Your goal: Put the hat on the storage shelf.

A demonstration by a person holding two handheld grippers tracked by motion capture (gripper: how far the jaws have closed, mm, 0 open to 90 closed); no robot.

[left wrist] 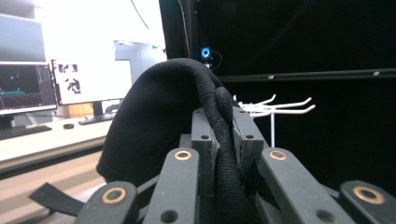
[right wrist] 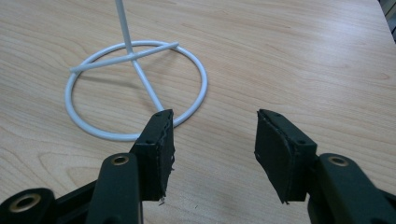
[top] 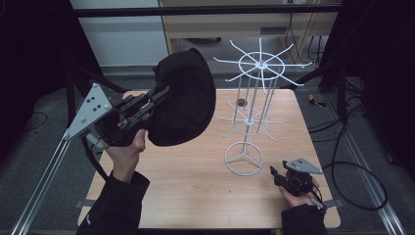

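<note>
Counter (top: 195, 181) of pale wood fills the high view, carrying a white wire hook stand with a ring base and two tiers of radiating arms (top: 250, 117). The left claw (top: 155, 98) is raised above the counter's left side and clamped on the edge of a black fabric cap (top: 183, 105), which bulges out in the air just left of the stand without touching it. The right claw (top: 277, 174) rests low near the counter's front right corner, close to the stand's ring base, its jaws apart and holding nothing.

From the left gripper view, the cap's thick stitched edge (left wrist: 219, 140) runs between the pressed-together jaws, and its dome rises to their left; white hooks (left wrist: 275, 105) show beyond.

From the right gripper view, the parted jaws hover over bare wood, the ring base (right wrist: 135, 88) just beyond the left jaw.
</note>
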